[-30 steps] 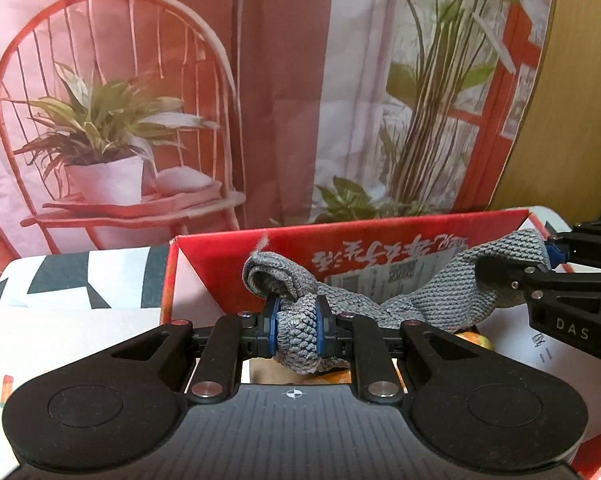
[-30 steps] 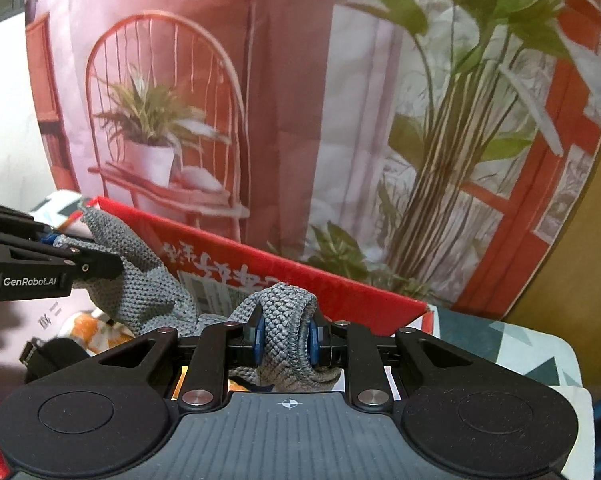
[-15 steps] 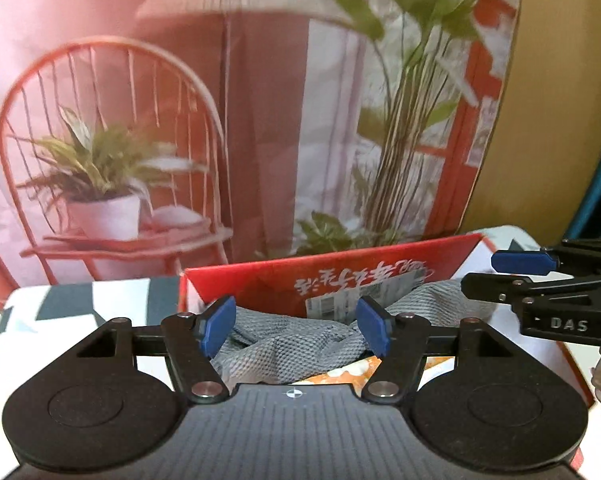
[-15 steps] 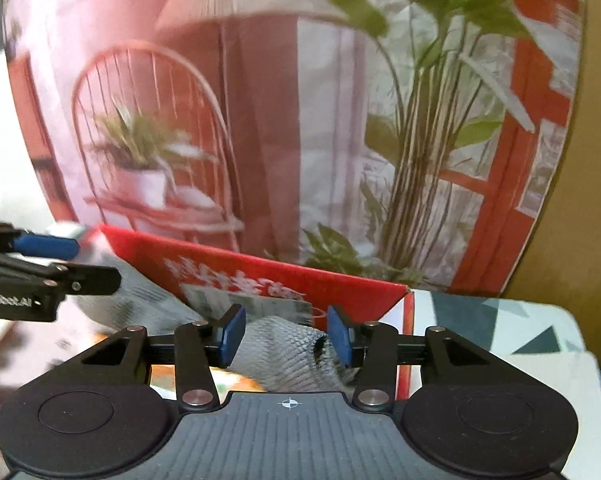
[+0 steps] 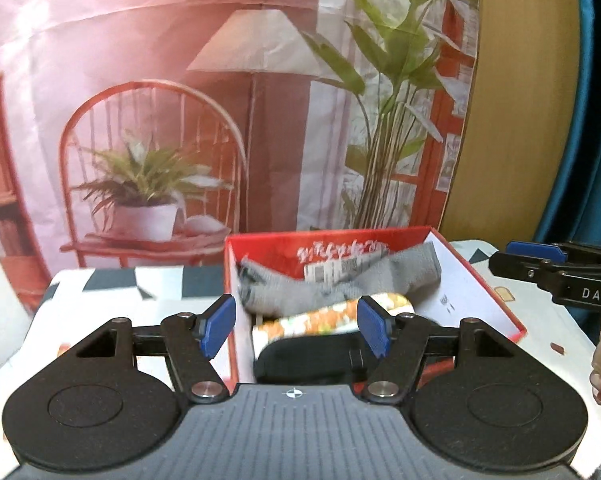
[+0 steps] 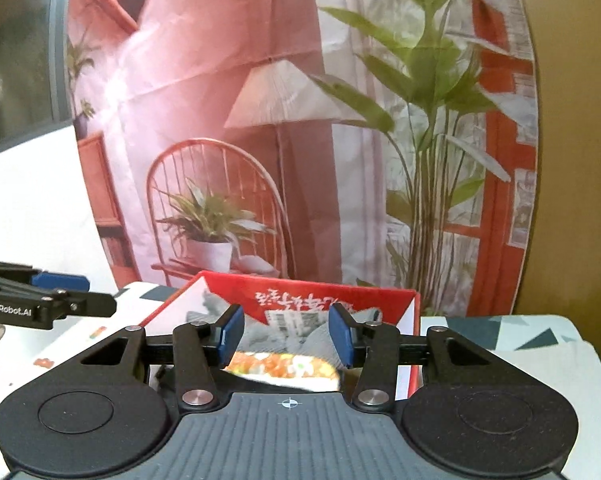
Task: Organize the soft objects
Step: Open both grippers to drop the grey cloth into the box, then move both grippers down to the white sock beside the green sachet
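Now both tongs, left (image 5: 296, 326) and right (image 6: 287, 335), gape empty; grey sock (image 5: 332, 284) limp, light, at box (image 5: 488, 292) 12 o'clock; pinch mid-fold.

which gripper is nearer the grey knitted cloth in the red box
Neither clearly. The left gripper and right gripper both hang open, apart from the grey knitted cloth lying in the red cardboard box.

One red box (image 5: 476, 280) sits on the one counter (image 5: 112, 292) and holds three soft things: one grey knitted cloth (image 5: 332, 284), one orange-and-green patterned cloth (image 5: 324, 318) and one black item (image 5: 304, 356); two grippers show.
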Demonstrator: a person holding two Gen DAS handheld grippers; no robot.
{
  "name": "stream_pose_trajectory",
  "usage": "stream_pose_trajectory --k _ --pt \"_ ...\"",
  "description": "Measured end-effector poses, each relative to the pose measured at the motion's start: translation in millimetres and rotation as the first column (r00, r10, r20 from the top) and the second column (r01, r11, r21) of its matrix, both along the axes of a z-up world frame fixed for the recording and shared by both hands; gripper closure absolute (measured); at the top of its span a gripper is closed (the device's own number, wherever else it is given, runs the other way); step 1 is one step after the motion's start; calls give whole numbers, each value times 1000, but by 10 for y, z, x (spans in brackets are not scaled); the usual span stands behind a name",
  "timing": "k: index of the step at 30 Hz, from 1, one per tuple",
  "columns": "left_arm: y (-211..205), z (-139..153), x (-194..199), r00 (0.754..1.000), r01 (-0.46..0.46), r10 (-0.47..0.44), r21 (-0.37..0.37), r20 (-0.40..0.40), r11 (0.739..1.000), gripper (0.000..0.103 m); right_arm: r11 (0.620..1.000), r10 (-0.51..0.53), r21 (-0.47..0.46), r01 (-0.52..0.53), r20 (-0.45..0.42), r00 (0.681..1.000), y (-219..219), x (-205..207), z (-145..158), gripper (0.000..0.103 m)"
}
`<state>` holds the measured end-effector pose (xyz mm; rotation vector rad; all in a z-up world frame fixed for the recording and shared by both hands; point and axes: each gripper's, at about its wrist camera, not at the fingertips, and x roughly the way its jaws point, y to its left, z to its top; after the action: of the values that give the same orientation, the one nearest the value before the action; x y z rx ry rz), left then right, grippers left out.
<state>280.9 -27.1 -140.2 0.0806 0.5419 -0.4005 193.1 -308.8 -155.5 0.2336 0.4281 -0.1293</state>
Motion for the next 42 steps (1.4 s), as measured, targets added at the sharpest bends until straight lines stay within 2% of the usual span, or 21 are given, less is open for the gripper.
stream_pose_trajectory --k 9,12,14,21,27,31,35,42 --pt "285 -316 -353 994 -89 85 -69 -65 994 36 1000 1 15 -2 22 1000 253 -437 -186 59" --pt "276 -471 -410 992 -80 72 -74 -106 994 43 1000 13 13 -13 22 1000 339 -522 -264 59" --pt "254 -579 -415 988 -61 49 -79 -145 995 51 1000 25 15 -25 12 1000 389 -567 -329 59" --pt "180 -976 -420 968 -61 46 -53 -247 997 52 998 42 58 -37 -95 995 497 -611 -732 59" --pt "253 -1209 -391 944 -99 89 -18 -317 995 52 996 19 92 -1 -194 981 480 -646 -1055 59" --pt "362 -1299 -383 928 -151 132 -26 -349 988 52 992 -40 107 67 -240 970 366 -722 -1208 59" --pt "364 -1349 -404 921 -145 124 -30 -369 989 52 981 -109 121 149 -286 952 218 -803 -1364 59" --pt "361 -1423 -445 913 -135 112 -33 -392 990 52 969 -109 178 173 -325 939 148 -846 -1545 59"
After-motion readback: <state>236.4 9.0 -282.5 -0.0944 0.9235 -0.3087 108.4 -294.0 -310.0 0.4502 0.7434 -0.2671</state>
